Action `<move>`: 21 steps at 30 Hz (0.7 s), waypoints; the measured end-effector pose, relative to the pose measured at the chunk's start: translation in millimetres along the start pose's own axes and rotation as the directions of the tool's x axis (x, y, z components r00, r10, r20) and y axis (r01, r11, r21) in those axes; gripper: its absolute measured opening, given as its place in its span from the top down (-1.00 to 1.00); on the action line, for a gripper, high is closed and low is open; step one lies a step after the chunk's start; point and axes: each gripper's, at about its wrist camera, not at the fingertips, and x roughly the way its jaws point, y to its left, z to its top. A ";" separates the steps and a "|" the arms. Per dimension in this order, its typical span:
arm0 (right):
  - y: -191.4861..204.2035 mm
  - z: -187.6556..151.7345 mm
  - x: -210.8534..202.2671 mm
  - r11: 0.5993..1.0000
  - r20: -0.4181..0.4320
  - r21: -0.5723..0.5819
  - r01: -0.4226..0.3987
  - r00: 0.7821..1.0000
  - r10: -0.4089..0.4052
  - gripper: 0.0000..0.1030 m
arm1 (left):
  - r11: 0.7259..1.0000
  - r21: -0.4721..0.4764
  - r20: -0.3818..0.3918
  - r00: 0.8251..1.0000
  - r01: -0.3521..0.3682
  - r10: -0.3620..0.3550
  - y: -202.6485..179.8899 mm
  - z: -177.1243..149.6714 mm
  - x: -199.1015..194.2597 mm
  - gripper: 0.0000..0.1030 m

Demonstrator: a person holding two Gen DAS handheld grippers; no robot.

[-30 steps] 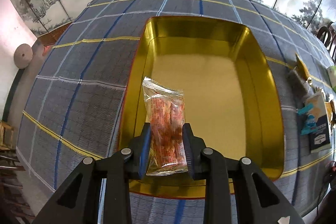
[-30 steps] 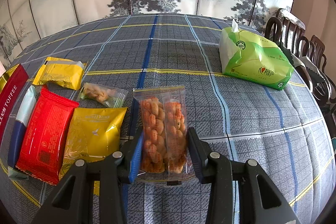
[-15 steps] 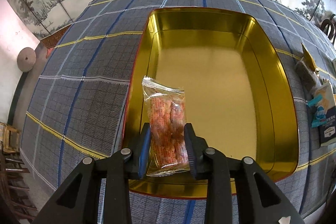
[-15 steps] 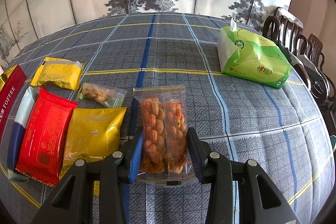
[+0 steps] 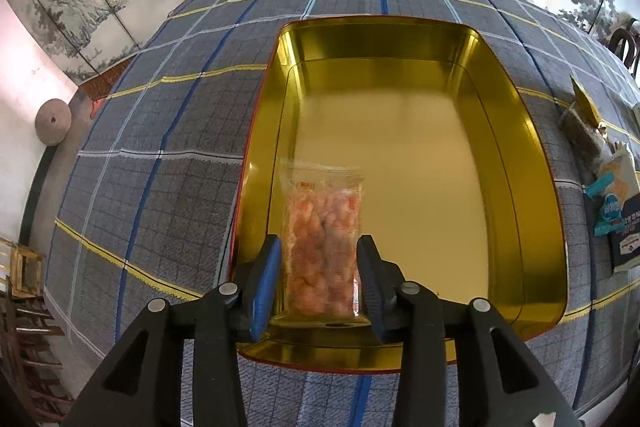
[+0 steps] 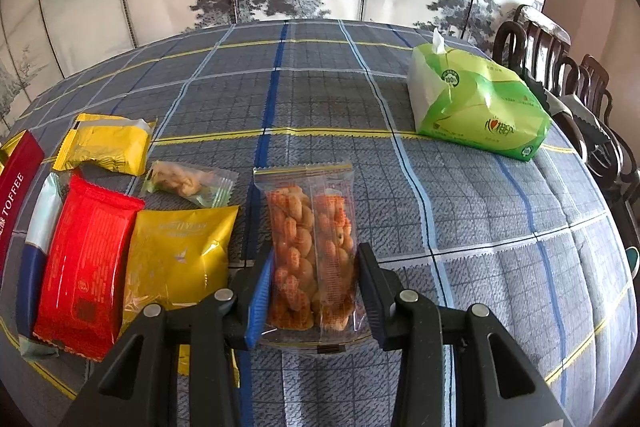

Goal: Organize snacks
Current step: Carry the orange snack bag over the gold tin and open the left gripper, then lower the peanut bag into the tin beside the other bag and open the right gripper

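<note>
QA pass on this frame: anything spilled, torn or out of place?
Nothing stands out. Left gripper jaws are opening around a blurred, intact snack packet over the gold tin. Right gripper grips a similar packet; the tabletop wrappers look sealed.

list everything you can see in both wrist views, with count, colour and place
gold tin: 1, gold inside with a red edge, on the plaid cloth, left view
clear snack packs: 2, orange pieces; one blurred over the tin between the left tool's opening jaws, one clamped in the right tool
plaid tablecloth: 1, grey with blue and yellow lines
yellow packets: 2; far, near, left of the right tool
red packet: 1, beside the near yellow one
small clear pack: 1, pale snack, between the yellow packets
toffee box: 1, dark red, far left edge
tissue pack: 1, green, far right
left tool: black, blue pads
right tool: black, blue pads
</note>
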 end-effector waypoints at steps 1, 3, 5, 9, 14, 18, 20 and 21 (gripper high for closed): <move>0.3 1.0 0.9 1.000 -0.003 -0.001 0.003 1.000 -0.003 0.22 | 1.000 0.003 0.003 1.000 0.001 -0.001 -1.0 0.4 -0.9 0.28; 2.7 1.4 2.3 1.000 -0.006 0.005 0.009 1.000 -0.009 0.22 | 1.000 0.007 0.010 1.000 -0.004 0.004 -2.3 0.8 -2.8 0.22; 1.8 1.8 3.3 1.000 -0.008 0.010 0.012 1.000 -0.012 0.22 | 1.000 0.008 0.021 1.000 -0.007 0.007 -3.2 0.9 -5.2 0.10; 4.2 1.7 5.0 1.000 -0.012 0.018 0.017 1.000 -0.017 0.22 | 1.000 0.007 0.046 0.999 -0.010 0.010 -5.1 1.2 -12.8 0.02; 3.4 0.4 4.2 0.999 -0.012 0.034 0.034 0.999 -0.034 0.23 | 1.000 -0.011 0.076 0.997 0.006 -0.005 -8.4 -0.7 -22.7 -0.17; 0.2 -1.0 -0.9 0.998 0.002 0.046 0.052 0.999 -0.052 0.23 | 0.999 -0.019 0.087 0.996 0.032 -0.030 -12.8 -3.2 -28.2 -0.26; -1.7 0.1 -5.5 0.997 0.011 0.054 0.055 0.998 -0.056 0.23 | 0.999 -0.024 0.093 0.995 0.040 -0.038 -14.1 -3.9 -30.7 -0.31; -2.4 1.5 -9.1 0.997 0.019 0.058 0.059 0.998 -0.060 0.23 | 0.999 -0.026 0.096 0.995 0.042 -0.039 -14.2 -4.2 -32.0 -0.32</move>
